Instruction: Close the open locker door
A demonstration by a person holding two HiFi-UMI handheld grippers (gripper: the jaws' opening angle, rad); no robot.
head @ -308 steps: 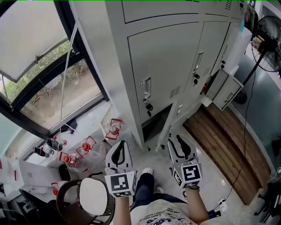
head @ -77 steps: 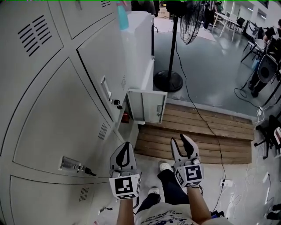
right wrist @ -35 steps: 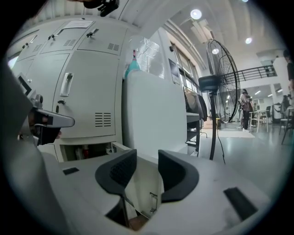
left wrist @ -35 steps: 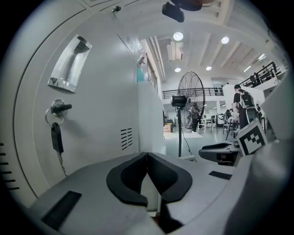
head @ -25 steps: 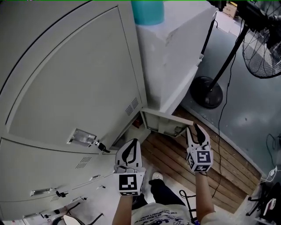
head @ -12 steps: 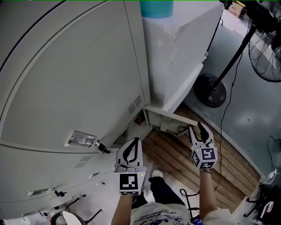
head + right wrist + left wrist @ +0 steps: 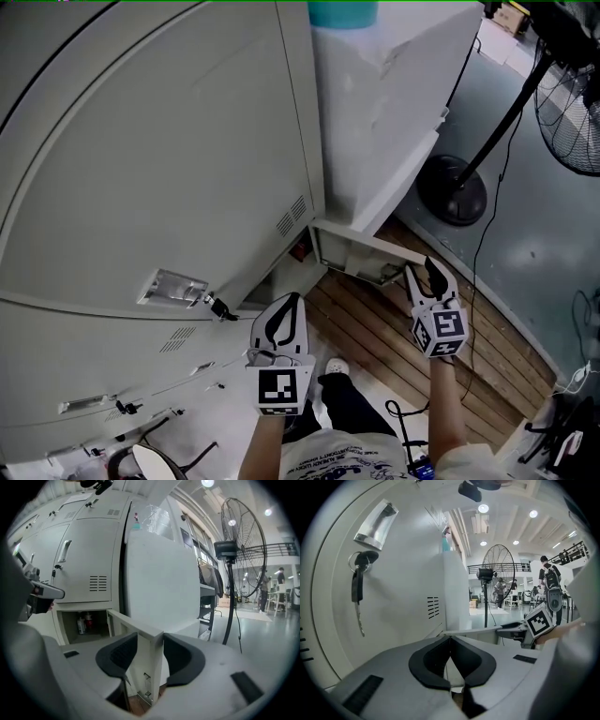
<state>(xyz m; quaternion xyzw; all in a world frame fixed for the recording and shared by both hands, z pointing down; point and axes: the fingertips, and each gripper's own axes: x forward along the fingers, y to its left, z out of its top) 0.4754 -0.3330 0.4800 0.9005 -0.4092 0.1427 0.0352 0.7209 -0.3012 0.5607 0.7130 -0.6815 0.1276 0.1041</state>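
Note:
The low open locker door (image 7: 361,255) swings out from the grey locker bank (image 7: 169,159) over the wooden floor. My right gripper (image 7: 422,270) is at its free edge. In the right gripper view the door's edge (image 7: 140,634) stands between the wide-apart jaws of the right gripper (image 7: 150,644), close to both pads, with no squeeze visible. Behind the door the open compartment (image 7: 82,623) holds small bottles. My left gripper (image 7: 284,314) hangs lower left, shut and empty, its tips meeting in the left gripper view (image 7: 450,638).
A white cabinet (image 7: 394,103) stands right of the lockers. A pedestal fan (image 7: 453,192) with a trailing cable stands beyond it. A key (image 7: 357,585) hangs in the upper locker door. Wooden planks (image 7: 375,328) lie under the open door. The person's shoe (image 7: 336,367) is below.
My right gripper has moved forward and slightly right to the door's free edge, which now sits between its jaws. The left gripper has barely moved.

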